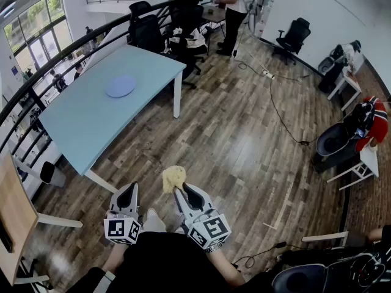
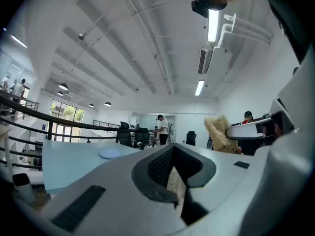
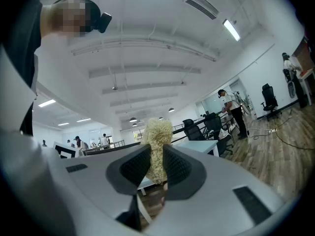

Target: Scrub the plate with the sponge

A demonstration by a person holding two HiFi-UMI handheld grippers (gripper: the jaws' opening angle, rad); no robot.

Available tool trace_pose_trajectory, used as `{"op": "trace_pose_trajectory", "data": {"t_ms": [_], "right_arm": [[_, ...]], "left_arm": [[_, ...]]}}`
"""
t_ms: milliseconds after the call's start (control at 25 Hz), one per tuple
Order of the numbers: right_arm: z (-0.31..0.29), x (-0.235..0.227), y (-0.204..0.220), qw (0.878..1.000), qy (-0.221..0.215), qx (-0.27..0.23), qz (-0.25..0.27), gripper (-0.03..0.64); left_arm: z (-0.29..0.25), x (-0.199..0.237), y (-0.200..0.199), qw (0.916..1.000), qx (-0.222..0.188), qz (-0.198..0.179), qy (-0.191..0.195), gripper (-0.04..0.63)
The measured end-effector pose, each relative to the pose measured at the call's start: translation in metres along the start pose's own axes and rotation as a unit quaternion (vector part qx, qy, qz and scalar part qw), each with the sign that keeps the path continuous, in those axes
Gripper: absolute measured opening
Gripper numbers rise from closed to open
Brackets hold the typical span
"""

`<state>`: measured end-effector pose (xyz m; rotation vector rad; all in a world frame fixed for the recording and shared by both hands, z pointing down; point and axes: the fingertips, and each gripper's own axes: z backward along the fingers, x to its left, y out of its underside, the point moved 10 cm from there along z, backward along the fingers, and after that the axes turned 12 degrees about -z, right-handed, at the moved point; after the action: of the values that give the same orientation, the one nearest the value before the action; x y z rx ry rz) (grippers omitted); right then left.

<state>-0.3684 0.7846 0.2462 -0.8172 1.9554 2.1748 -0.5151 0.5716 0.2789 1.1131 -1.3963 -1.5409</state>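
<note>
Nearest you, both grippers are held low against your body, pointing out over the wooden floor. Your left gripper has its jaws drawn together with nothing between them, which leaves it free to steady something later. Your right gripper is clamped on the pale yellow, coarse-fibred sponge. The pads pinch its lower part, so most of the tuft stands clear beyond the tips, a sensible hold for presenting a scrubbing face.

Further off, to the left, stands the long light-blue table. Towards its far end lies the round pale-blue plate, flat and alone on the top. It is well apart from both grippers, so scrubbing has not begun, and I judge you need to walk up to the table first. Beyond the table are black office chairs.
</note>
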Motion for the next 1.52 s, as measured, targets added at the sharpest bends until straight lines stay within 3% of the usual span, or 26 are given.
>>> {"op": "trace_pose_trajectory", "data": {"t_ms": [920, 1520], "right_arm": [[0.014, -0.023, -0.004, 1.0, 0.017, -0.002, -0.01, 0.077], [-0.029, -0.067, -0.023, 0.999, 0.044, -0.008, 0.001, 0.077]], "left_arm": [[-0.013, -0.024, -0.001, 0.9999, 0.009, -0.005, 0.012, 0.0], [-0.096, -0.014, 0.013, 0.9992, 0.012, 0.008, 0.038, 0.0]]}}
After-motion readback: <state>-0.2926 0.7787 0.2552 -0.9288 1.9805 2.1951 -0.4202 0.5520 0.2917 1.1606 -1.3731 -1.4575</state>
